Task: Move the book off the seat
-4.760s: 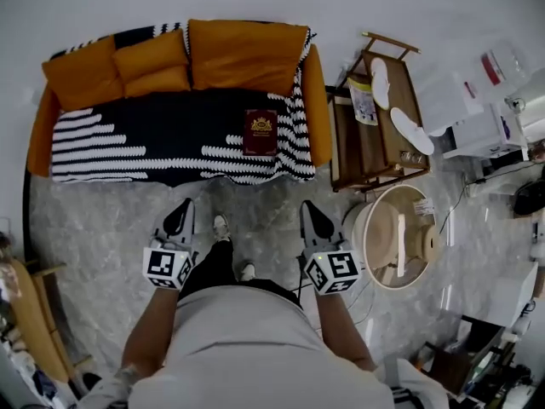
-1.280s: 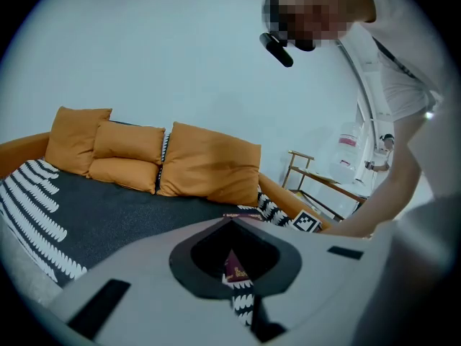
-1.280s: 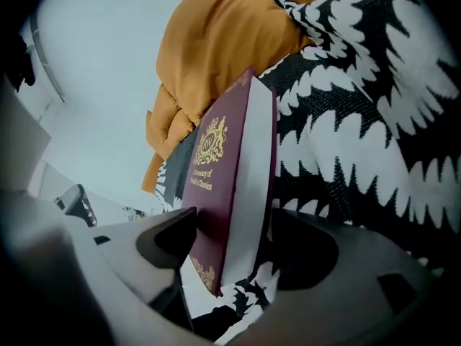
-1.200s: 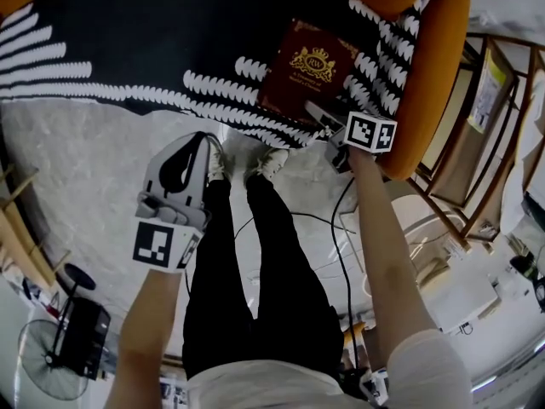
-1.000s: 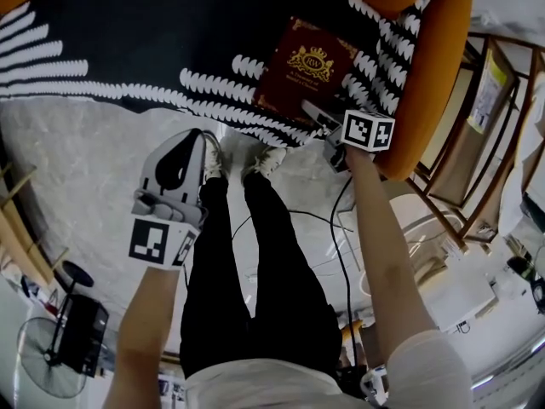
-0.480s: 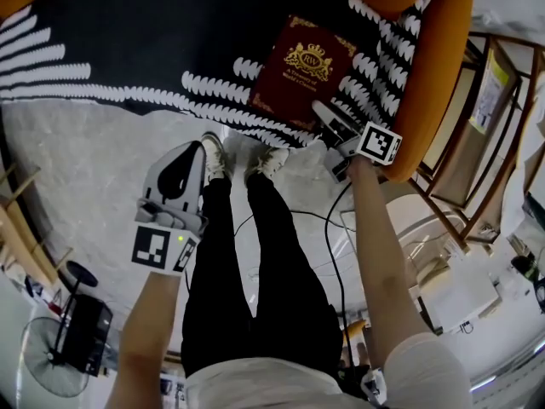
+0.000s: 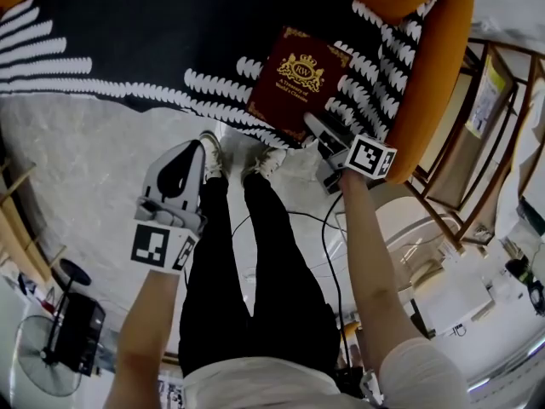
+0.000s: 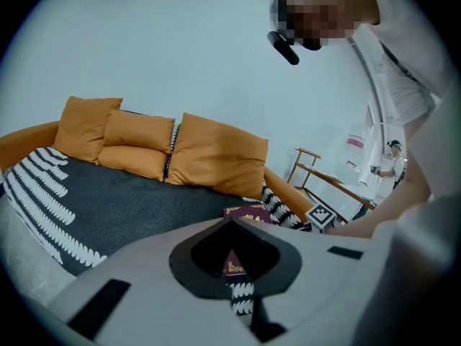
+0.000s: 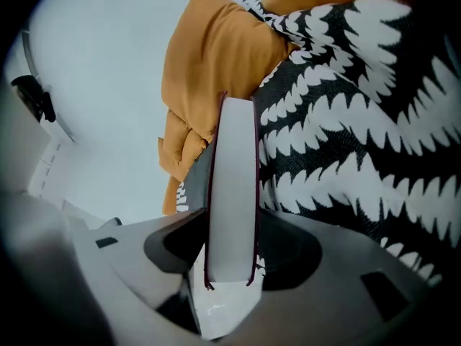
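My right claw (image 7: 318, 129), having just closed, grasps the book (image 7: 298, 75) at its 5 o'clock corner; my left claw (image 7: 195, 148) hangs clenched, empty.

We are noting a fan (image 7: 44, 375) standing on the marble floor (image 7: 94, 160) at lower left. We are seeing a black cable (image 7: 326, 228) trailing near a wooden rack (image 7: 511, 48).

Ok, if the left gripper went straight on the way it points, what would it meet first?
Probably the front edge of the black-and-white throw over the sofa seat, just left of the book. Only bare floor shows ahead of the left gripper before that, though depth is unclear.
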Demonstrator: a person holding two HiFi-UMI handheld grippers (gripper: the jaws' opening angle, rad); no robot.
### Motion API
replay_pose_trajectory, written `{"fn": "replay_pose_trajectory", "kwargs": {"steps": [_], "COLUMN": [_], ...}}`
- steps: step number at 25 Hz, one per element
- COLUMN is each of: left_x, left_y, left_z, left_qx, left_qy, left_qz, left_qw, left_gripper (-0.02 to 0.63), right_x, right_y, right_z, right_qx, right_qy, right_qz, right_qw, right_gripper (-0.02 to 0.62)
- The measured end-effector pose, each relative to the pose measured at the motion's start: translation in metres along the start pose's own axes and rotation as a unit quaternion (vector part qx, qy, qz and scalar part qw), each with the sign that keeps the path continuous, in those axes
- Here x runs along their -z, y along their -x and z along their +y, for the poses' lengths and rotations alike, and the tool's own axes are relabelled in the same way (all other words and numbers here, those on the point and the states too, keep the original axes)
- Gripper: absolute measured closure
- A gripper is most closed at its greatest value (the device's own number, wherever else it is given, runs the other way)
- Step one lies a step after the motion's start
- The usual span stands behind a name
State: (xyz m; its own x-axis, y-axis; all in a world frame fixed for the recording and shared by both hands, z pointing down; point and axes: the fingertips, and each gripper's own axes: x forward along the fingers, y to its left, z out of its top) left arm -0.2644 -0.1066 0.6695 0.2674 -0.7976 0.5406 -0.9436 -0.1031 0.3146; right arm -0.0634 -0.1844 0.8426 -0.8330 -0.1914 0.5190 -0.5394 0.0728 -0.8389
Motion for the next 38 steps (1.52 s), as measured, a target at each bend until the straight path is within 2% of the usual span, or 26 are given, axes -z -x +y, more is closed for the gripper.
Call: {"fn": "replay_pose_trajectory", "kwargs": {"steps": [5, 12, 18, 28, 38], "left_x": [0.003, 0.001, -0.008, -0.032, -0.068], "left_y": [0.004, 0.015, 0.015, 0.045, 0.071], "left_z": [0.002, 0.0, -0.007, 0.011, 0.017], "left_qx": [-0.003, -0.001, 0.006, 0.018, 0.043], "left_qy": [0.005, 0.004, -0.001, -0.009, -0.026], "left_qz": [0.001, -0.004, -0.013, -0.028, -0.043], "left_qw": [1.0, 1.0, 0.9999, 0.9994, 0.9978], "left_gripper": [0.589, 0.589, 0.589, 0.589, 0.589], "right_x": [-0.002, -0.009, -0.017, -0.016, -0.021], "right_y": [-0.007, 0.001, 0.008, 0.008, 0.026], "right_z": [0.004, 0.024, 0.032, 0.081, 0.14], "right_qx": [-0.024, -0.037, -0.05, -0.061, -0.079], "right_qy": [-0.025, -0.012, -0.027, -0.036, -0.048], "right_qz": [-0.031, -0.045, -0.072, -0.114, -0.171], "right_qw": [0.999, 0.998, 0.996, 0.991, 0.981], "right_gripper": [0.368, 0.371, 0.373, 0.373, 0.373]}}
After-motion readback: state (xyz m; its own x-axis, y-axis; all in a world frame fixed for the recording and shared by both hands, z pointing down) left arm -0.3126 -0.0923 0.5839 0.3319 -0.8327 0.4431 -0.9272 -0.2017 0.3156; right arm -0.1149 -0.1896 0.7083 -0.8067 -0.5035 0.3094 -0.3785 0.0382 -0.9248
